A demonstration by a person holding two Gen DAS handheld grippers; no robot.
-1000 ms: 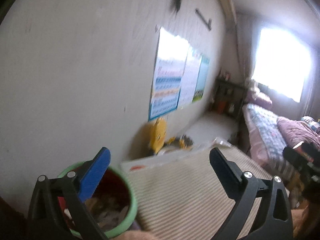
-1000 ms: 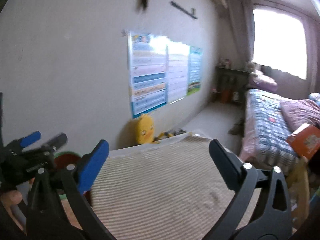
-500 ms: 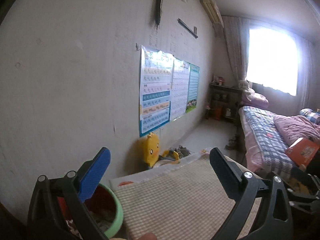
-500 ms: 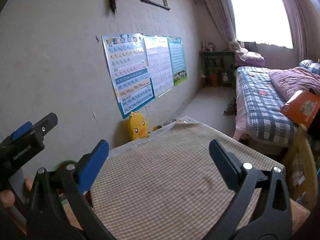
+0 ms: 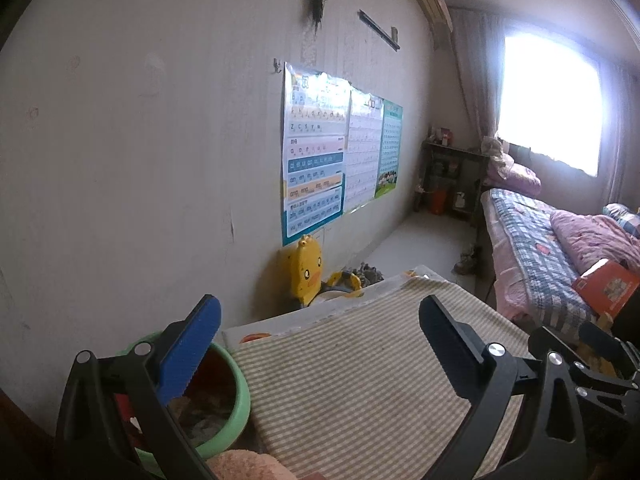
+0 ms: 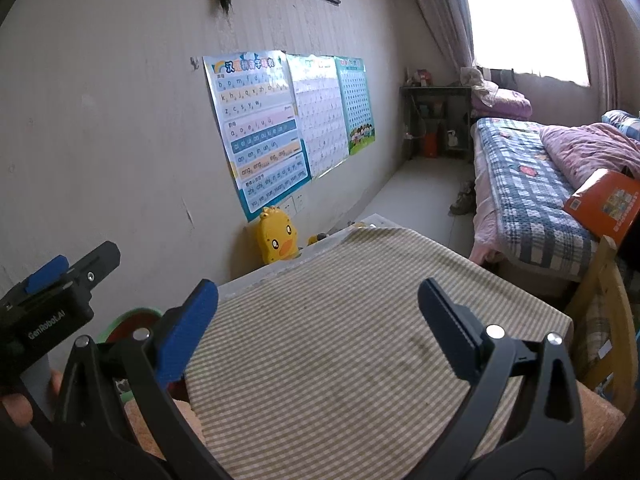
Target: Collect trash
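Nearest the left wrist camera, the left tool has its two fingers spread wide with nothing between them — one finger faced in blue, the other black. Nearest the right wrist camera, the right tool is likewise spread wide and empty, hanging above the same surface.

Under both tools lies a surface covered in beige-and-white striped cloth, with a clear plastic sheet showing at its far edge. At the surface's left edge, just beside the left tool's blue finger, stands a round pale-green plastic bin with a red inside; brownish crumpled trash sits in it. The right wrist view shows only a sliver of that bin's rim, low on the left, beside the left tool's black body and part of a hand gripping its handle.

Beyond the surface, a yellow duck-shaped toy leans against the plain grey wall. Above it hang three colourful paper learning charts. Further right stands a bed with a blue checked cover and a pink quilt; an orange book rests at its near end. Farthest off — a dark shelf unit in the corner and a bright curtained window.
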